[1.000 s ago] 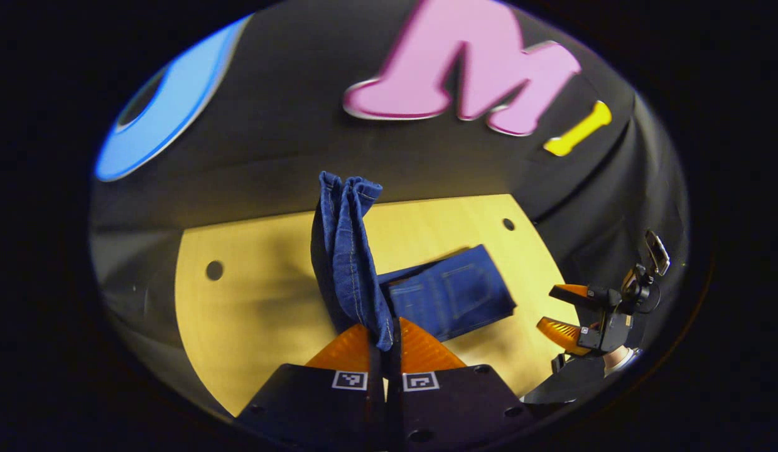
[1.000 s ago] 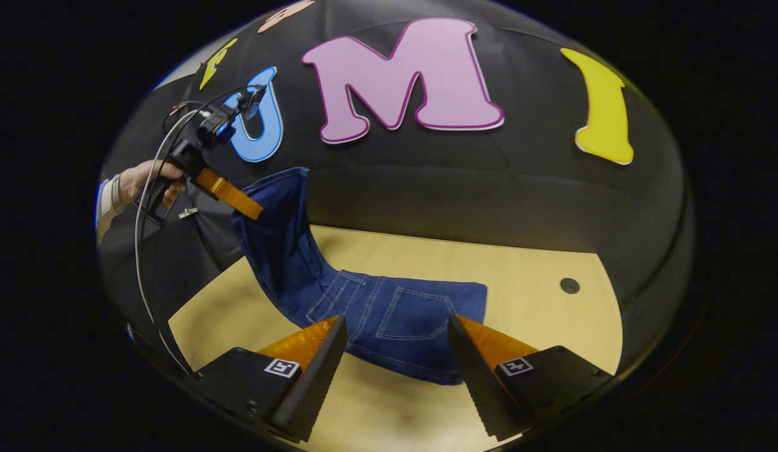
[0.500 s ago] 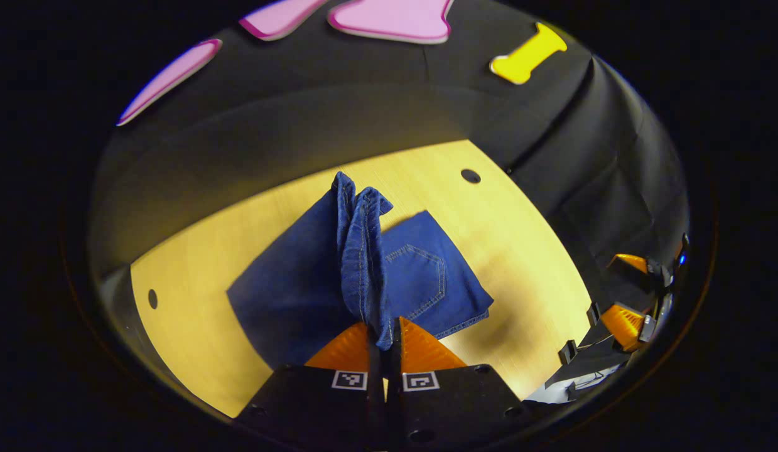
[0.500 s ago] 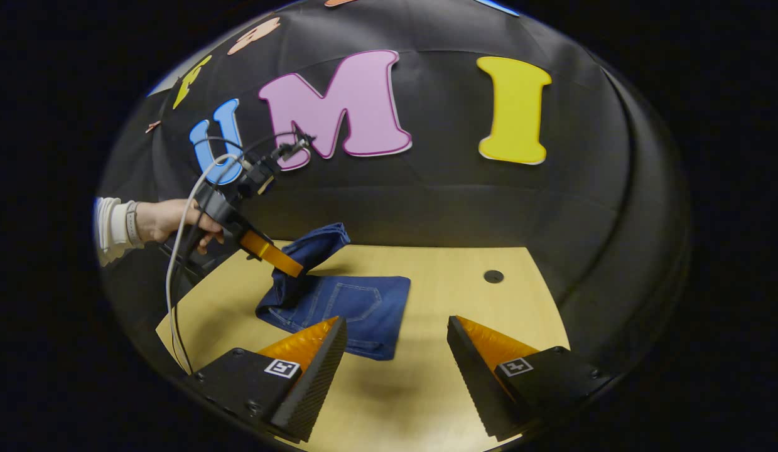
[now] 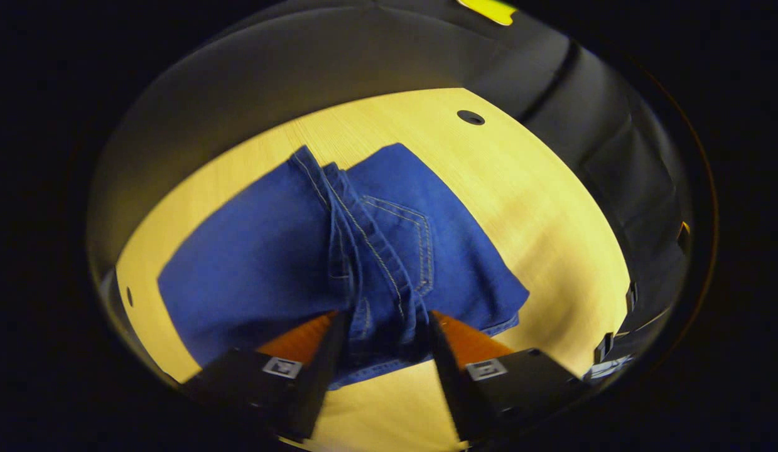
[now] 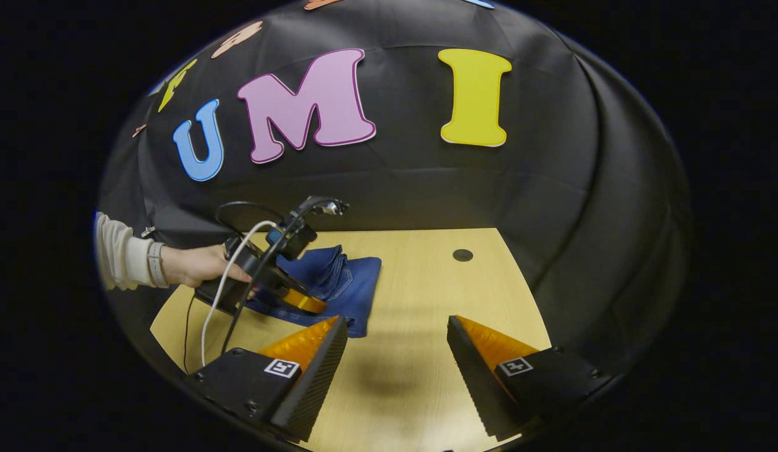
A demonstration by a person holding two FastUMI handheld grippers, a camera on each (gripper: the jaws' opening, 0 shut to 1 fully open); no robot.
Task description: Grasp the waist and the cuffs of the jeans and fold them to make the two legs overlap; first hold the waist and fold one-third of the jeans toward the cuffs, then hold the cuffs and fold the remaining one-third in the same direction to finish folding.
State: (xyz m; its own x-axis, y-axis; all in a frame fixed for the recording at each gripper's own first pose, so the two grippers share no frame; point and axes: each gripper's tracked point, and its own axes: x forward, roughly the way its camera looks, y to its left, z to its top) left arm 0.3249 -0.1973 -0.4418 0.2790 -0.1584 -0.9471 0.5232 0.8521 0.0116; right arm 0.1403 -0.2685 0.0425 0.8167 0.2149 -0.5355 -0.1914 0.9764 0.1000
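On the wooden table (image 6: 420, 351), the folded jeans (image 5: 288, 263) are lying soft and heavy at frame centre; the left gripper (image 5: 383, 342) is spreading half-open around the bunched cuffs (image 5: 363, 251), best pinched at the hems, while the right gripper (image 6: 396, 351) is gaping wide, empty.

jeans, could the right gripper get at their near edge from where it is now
Probably yes. The right gripper hovers open over bare table, with nothing between it and the jeans. The left gripper is at their far-left side, off that path.
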